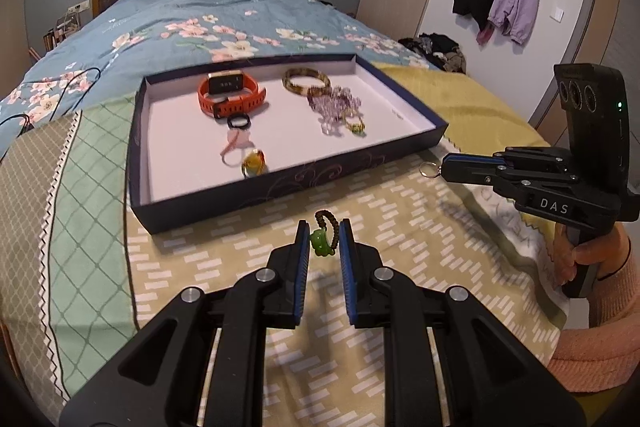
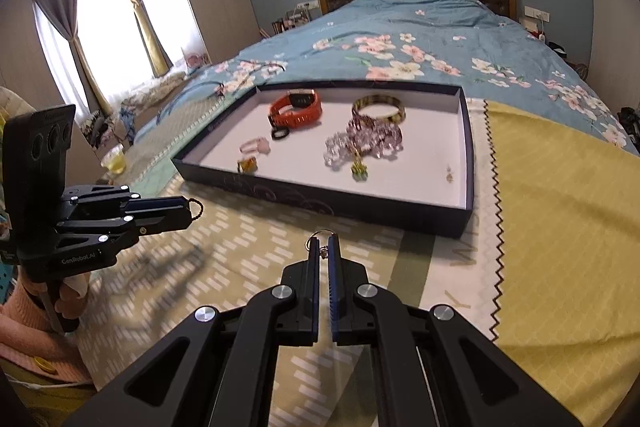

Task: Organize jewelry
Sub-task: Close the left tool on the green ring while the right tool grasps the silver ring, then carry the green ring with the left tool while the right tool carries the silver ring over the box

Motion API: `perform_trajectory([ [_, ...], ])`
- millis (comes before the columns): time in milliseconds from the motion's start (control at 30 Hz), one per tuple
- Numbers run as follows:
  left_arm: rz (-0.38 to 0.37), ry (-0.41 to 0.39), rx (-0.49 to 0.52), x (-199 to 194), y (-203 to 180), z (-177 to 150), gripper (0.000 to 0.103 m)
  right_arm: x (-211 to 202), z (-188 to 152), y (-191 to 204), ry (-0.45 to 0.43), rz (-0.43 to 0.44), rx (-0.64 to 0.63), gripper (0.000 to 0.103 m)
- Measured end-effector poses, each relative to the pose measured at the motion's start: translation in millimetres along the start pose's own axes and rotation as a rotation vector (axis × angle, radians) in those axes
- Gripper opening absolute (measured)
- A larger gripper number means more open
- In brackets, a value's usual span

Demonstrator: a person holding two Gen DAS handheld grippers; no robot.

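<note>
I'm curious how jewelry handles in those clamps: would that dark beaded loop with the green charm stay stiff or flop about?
Probably floppy: the beaded loop curls loosely between the left gripper fingers. The green charm hangs below, so it may swing. It looks light for its size.

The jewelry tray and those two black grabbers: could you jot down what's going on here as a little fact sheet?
setting: tray lying on a bed
tray contents: orange watch, amber bangle, purple bead bracelets, black ring, amber ring
left gripper: holds a brown bead bracelet with green charm, short of the tray
right gripper: shut on a small metal ring, also short of the tray
</note>
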State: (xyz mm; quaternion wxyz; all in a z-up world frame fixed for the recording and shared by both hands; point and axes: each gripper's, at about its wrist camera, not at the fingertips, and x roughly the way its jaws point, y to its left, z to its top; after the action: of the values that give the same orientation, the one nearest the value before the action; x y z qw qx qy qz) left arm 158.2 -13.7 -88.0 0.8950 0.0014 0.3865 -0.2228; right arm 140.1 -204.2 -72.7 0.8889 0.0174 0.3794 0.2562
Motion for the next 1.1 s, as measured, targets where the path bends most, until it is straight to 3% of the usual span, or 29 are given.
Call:
perform_trajectory([
  [467, 0.015, -0.08, -0.011, -22.2, 0.1, 16.7, 0.015, -8.9, 19.1, 3.3, -0.09, 0.045, 0.017, 0.003],
  [1100, 0.047, -0.125, -0.002, -25.4, 0.3, 34.6, 0.015, -7.0, 37.8, 1.8, -0.134, 0.068, 0.031, 0.003],
])
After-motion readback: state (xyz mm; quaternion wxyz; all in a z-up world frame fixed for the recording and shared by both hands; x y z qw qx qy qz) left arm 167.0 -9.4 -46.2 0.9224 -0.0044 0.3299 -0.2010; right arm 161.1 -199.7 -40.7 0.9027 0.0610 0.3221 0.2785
